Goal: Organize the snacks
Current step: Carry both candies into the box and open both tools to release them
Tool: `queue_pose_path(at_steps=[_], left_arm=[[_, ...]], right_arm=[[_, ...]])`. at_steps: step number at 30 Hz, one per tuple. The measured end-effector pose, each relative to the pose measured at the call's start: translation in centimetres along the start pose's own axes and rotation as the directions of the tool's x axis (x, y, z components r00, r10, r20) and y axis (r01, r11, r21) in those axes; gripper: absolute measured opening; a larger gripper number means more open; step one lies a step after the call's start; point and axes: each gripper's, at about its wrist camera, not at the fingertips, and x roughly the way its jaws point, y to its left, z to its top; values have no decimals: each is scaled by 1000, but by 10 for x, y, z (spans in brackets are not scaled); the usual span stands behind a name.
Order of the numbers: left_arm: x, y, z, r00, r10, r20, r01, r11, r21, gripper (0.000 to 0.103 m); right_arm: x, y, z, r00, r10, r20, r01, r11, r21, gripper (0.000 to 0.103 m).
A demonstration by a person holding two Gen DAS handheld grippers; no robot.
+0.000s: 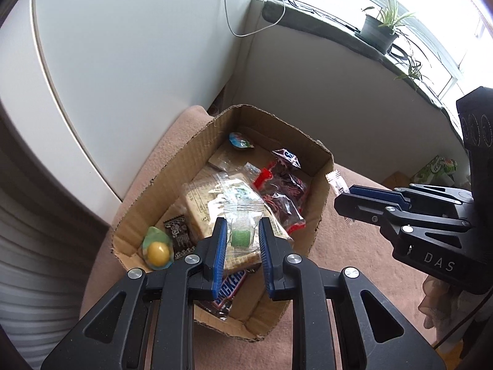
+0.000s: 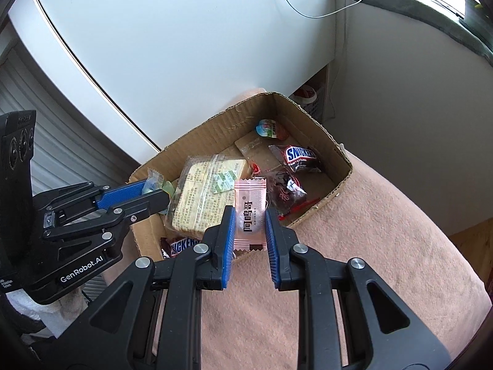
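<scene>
Brimming cardboard box (image 2: 200, 137): crackers (image 2: 203, 194), Snickers bars (image 2: 300, 155).

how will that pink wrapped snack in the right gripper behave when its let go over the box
The pink snack packet looks small and probably light. Its crimped film ends seem floppy, so it may flutter or flip. Held by the right gripper above the cardboard box near edge, it could land outside.

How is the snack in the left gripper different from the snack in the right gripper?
The green snack in the left gripper has a clear wrapper that shows a green piece inside; the pink snack in the right gripper has an opaque pink wrapper with dark printed characters. The pink snack looks flat, the green snack more crumpled. Both are pinched by shut jaws near the cardboard box.
</scene>
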Motion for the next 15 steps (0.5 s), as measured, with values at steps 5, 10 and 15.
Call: queue_pose_path(at_steps=[5, 10, 15], left_arm=[[3, 7, 7, 1000, 9, 2, -9, 1000, -5, 19], [6, 11, 12, 1000, 11, 4, -11, 1000, -6, 19], [9, 14, 17, 1000, 14, 3, -14, 1000, -10, 20]], right_arm=[[10, -1, 9, 1000, -1, -7, 1, 1000, 2, 20], [16, -2, 14, 1000, -2, -15, 2, 1000, -1, 20], [18, -2, 17, 1000, -7, -17, 7, 1000, -8, 20]])
